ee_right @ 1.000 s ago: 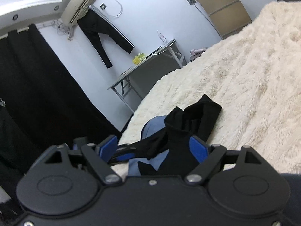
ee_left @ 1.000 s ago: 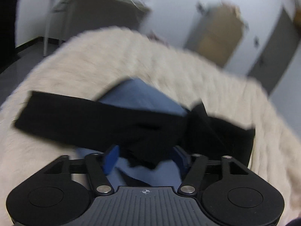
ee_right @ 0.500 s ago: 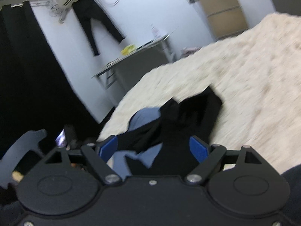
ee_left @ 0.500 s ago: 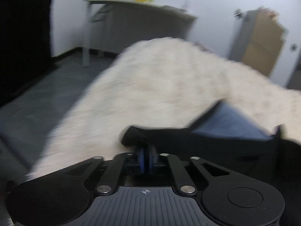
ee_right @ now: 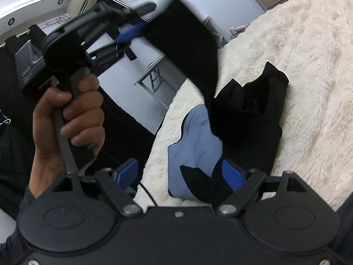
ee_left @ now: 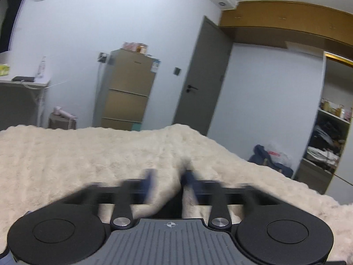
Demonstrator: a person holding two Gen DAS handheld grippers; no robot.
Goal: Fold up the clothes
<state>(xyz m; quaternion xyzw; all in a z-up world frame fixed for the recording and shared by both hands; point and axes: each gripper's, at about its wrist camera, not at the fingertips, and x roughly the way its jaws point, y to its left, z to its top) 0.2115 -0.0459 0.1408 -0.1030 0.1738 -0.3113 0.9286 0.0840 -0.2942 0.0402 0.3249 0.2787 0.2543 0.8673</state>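
A black garment [ee_right: 249, 114] lies crumpled on a light blue garment [ee_right: 194, 137] near the edge of the cream fluffy blanket [ee_right: 308, 66]. One long black end [ee_right: 187, 44] is pulled up and left to my left gripper [ee_right: 141, 19], which a hand [ee_right: 72, 114] holds raised above the pile. In the left wrist view, the left gripper [ee_left: 168, 182] is blurred and its jaws are opening. Blanket [ee_left: 88, 154] shows between the pads and a dark strip of cloth hangs low in the gap. My right gripper [ee_right: 179, 174] stands open just above the blue garment, gripping nothing.
Beyond the bed stand a tall brown fridge [ee_left: 128, 88], a grey door [ee_left: 203, 77], a desk [ee_left: 22, 84] at the left and an open shelf of clothes [ee_left: 326, 137] at the right. A bag [ee_left: 273, 156] lies on the floor.
Half a second ago the left gripper was shut on the black garment's end. It has since risen, drawing that end up, and its pads now stand apart. The right gripper stays open.
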